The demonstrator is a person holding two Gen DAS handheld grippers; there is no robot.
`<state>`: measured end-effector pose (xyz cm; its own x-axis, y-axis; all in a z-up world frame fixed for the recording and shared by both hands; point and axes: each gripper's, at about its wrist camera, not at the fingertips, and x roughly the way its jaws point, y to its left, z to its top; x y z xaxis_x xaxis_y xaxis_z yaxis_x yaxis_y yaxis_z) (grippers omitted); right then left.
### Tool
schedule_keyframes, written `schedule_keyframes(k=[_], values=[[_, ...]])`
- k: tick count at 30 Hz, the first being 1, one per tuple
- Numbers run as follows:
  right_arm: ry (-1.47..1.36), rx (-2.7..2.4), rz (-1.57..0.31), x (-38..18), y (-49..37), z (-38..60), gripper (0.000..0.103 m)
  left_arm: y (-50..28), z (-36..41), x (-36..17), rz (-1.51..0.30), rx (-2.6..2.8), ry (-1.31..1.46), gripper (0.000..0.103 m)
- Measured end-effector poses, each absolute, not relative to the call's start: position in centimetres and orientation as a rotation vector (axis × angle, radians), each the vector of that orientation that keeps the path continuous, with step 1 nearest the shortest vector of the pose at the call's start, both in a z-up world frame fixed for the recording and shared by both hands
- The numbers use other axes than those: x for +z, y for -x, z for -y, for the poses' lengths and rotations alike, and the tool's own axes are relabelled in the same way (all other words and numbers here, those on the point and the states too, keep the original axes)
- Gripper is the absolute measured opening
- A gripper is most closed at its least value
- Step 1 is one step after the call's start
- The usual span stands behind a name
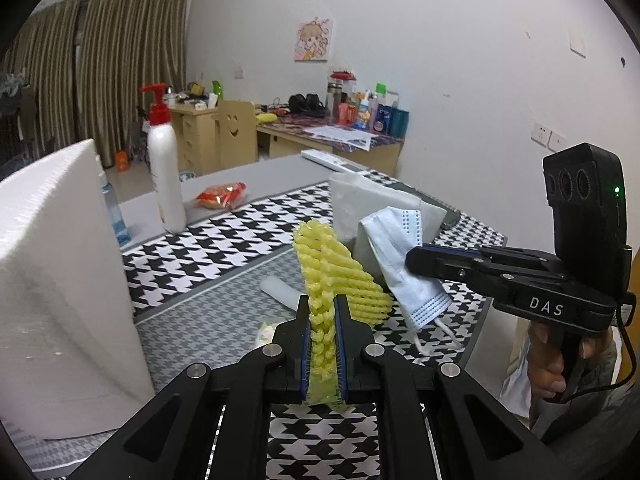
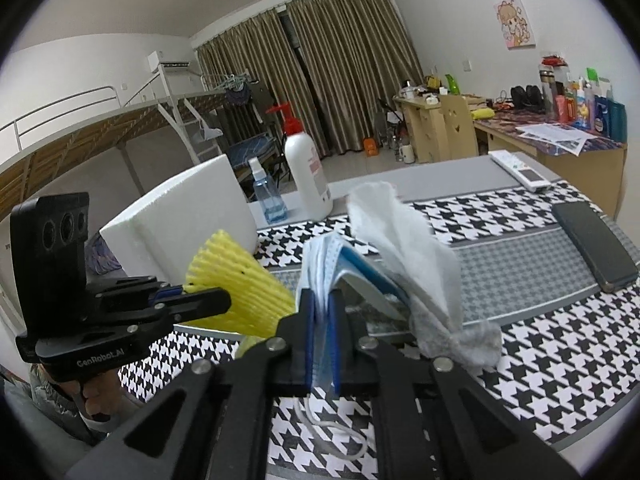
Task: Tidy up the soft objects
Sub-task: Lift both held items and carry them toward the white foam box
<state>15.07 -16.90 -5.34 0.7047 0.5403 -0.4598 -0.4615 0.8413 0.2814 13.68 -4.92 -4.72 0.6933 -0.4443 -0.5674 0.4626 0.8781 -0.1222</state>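
Here the left gripper [image 1: 323, 332] is clamped on a yellow foam net sleeve [image 1: 336, 276], ribbed and springy, held above the houndstooth tablecloth [image 1: 208, 248]. The right gripper [image 2: 320, 336] pinches a pleated blue face mask [image 2: 320, 268], its white ear loop dangling toward the tablecloth. A fluffy white cloth [image 2: 404, 240] stands just behind the mask; its lower part is hidden. A rigid white foam block [image 1: 60, 280] stands on the tablecloth's left edge, partly cut off.

yellow foam net [image 1: 336, 276], blue mask [image 1: 404, 256] aloft
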Motion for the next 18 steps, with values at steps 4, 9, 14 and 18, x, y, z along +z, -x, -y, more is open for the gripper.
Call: schedule_keyframes(k=[4, 9, 14, 18], values=[[-0.136, 0.569, -0.538, -4.7, -14.8, 16.4, 0.009, -13.2, 4.4, -4.1, -0.6, -0.487, -0.026, 0.011], [-0.119, 0.581, -0.513, -4.0, -14.4, 16.1, 0.009, -12.6, 3.3, -3.4, -0.57, -0.451, -0.015, 0.011], [-0.109, 0.592, -0.493, -3.5, -13.9, 15.6, 0.009, -11.9, 2.5, -3.0, -0.54, -0.42, -0.01, 0.011], [-0.1, 0.6, -0.475, -3.1, -13.6, 15.2, 0.009, -11.4, 1.9, -2.5, -0.522, -0.393, -0.009, 0.011]])
